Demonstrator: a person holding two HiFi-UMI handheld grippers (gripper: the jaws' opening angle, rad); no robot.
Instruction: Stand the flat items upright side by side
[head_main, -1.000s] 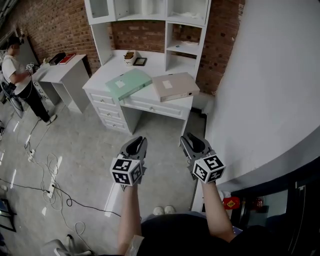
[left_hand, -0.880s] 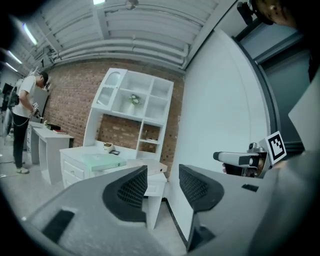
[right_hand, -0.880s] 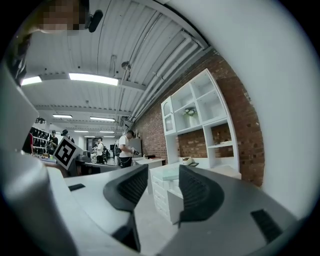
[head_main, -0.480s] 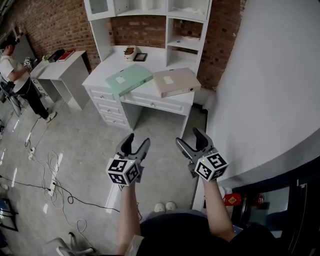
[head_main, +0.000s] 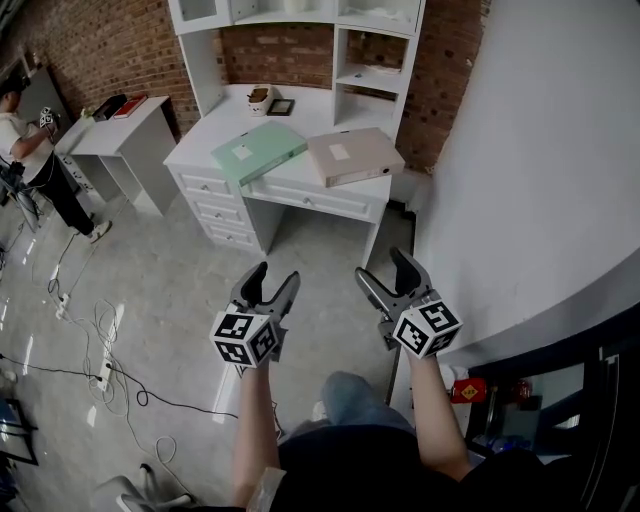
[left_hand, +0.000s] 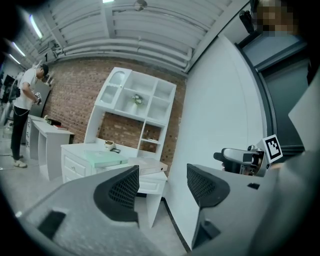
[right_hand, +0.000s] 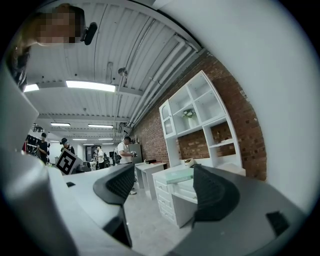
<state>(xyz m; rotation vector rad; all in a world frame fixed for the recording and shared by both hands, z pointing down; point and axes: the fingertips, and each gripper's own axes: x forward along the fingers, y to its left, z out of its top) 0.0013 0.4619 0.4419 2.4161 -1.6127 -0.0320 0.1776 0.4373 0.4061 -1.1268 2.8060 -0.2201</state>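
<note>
1. On the white table (head_main: 222, 125) ahead, we find the green binder (head_main: 258, 152) and the beige binder (head_main: 354, 157), both lying flat and close beside each other.
2. Neither binder stands upright. We judge the task not yet begun: both must still be raised and set side by side.
3. We hold the left gripper (head_main: 275, 277) over the floor, well apart from the table. Its fingers stand wide apart with nothing between them.
4. We hold the right gripper (head_main: 385, 268) level with it. Its fingers are opening and hold nothing.
5. We cannot tell whether the binders touch. Their cover labels are too small to read, and the small objects at the table's back cannot be identified.
</note>
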